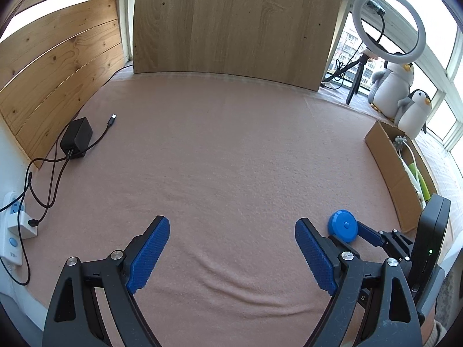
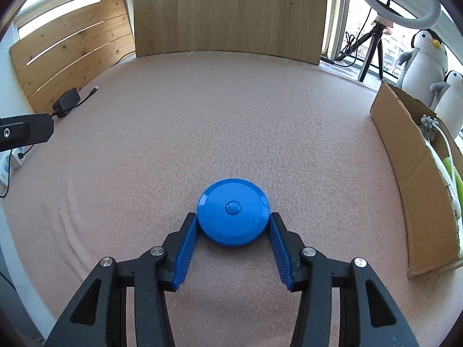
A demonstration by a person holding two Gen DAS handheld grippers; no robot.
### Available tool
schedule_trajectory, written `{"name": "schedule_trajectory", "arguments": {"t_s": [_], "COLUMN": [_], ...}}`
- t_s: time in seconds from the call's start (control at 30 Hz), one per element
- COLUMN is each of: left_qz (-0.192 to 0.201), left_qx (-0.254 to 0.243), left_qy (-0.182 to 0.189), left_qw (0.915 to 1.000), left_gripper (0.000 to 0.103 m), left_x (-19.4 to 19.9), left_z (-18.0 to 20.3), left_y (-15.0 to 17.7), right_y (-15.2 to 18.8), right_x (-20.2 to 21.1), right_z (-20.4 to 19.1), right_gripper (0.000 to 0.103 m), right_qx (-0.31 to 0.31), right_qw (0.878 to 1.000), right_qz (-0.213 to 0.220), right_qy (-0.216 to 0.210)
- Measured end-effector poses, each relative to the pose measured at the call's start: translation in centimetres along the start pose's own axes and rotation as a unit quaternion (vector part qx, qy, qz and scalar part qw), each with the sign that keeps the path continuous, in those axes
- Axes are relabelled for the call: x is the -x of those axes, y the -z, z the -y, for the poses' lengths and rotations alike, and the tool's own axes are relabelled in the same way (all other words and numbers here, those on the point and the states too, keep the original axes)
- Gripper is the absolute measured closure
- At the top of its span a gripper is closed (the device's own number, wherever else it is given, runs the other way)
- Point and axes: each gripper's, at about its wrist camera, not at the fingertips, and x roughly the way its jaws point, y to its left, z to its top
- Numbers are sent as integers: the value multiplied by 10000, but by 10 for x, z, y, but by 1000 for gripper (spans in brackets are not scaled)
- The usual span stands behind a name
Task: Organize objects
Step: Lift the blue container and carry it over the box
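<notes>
A round blue disc-shaped case [image 2: 233, 211] with a centre button lies on the pink cloth. My right gripper [image 2: 233, 222] is shut on it, both blue pads touching its sides. It also shows in the left wrist view [image 1: 343, 225], with the right gripper's finger beside it. My left gripper [image 1: 231, 231] is open and empty over the cloth, left of the blue case. A black charger [image 1: 76, 141] with its cable lies at the far left of the cloth. A cardboard box [image 2: 416, 185] stands at the right, holding white and green items.
A wooden board [image 2: 231, 14] stands at the back, pine planks [image 1: 58, 66] at the left. A white power strip [image 1: 11, 231] lies at the left edge. A ring light on a tripod [image 1: 387, 26] and two plush penguins [image 1: 396, 86] stand back right.
</notes>
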Motion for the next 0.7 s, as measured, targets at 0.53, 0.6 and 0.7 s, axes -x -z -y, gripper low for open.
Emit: {"name": "schedule_trajectory", "arguments": {"t_s": [0.53,0.6,0.7], "left_qz": [293,289,276], "left_qx": [-65,-72,-89], "left_qy": [-3,1,9], "left_qw": [9996,9996,9996], "left_gripper": [12,12,12], "left_x": [26,25,24], "left_z": [3,5,6], "left_y": [-10,-9,-10], "right_y": [-35,-36,-36], "right_x": [70,72,75], "right_z": [-23,-19,-16], "right_gripper": [58,58,58], "right_qx": [251,251,201], "right_qw": [9956,9954,9952], "right_qz": [895,915,948], "right_qy": [98,104,135]}}
